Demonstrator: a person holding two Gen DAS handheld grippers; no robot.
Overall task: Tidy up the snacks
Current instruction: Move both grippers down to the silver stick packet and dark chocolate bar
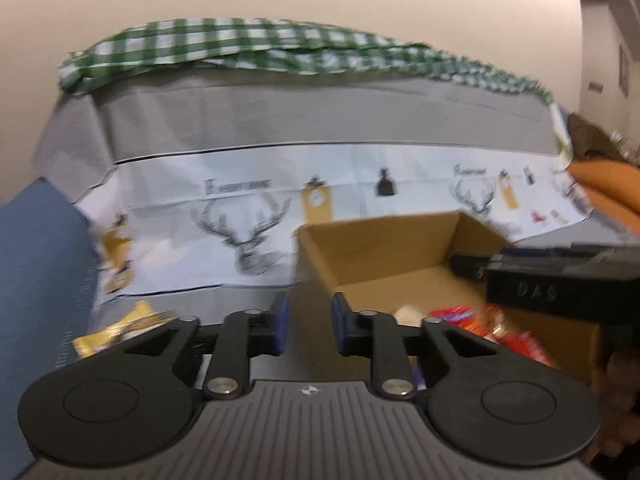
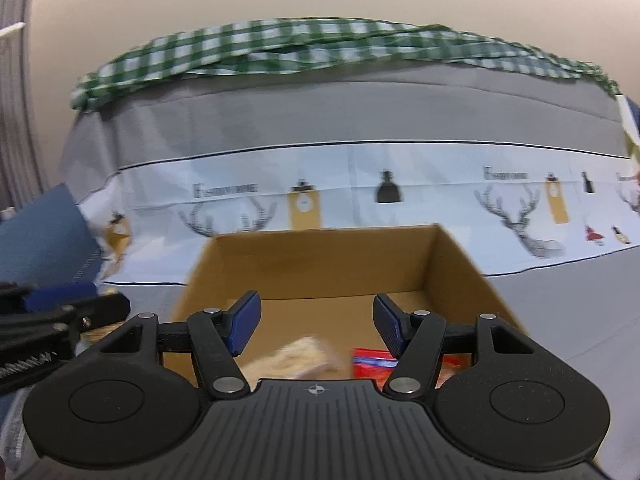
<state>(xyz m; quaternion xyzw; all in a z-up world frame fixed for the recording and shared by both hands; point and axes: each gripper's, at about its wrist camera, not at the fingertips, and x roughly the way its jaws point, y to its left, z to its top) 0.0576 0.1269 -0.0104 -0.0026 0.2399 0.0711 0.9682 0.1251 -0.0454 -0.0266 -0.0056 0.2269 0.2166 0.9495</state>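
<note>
An open cardboard box (image 2: 320, 264) stands on the table; it also shows in the left wrist view (image 1: 400, 248). Inside lie a pale beige snack (image 2: 300, 354) and red snack packets (image 2: 370, 360), seen too in the left wrist view (image 1: 500, 332). My right gripper (image 2: 316, 326) is open and empty above the box's near edge. My left gripper (image 1: 308, 324) is open with a narrower gap, empty, just left of the box. A yellow snack packet (image 1: 120, 328) lies on the table left of it.
A grey and white tablecloth with deer prints (image 2: 360, 200) covers the table. A green checked cloth (image 2: 320, 44) lies along the far edge by the wall. An orange object (image 1: 604, 184) sits at the right. A blue surface (image 1: 36, 248) is at the left.
</note>
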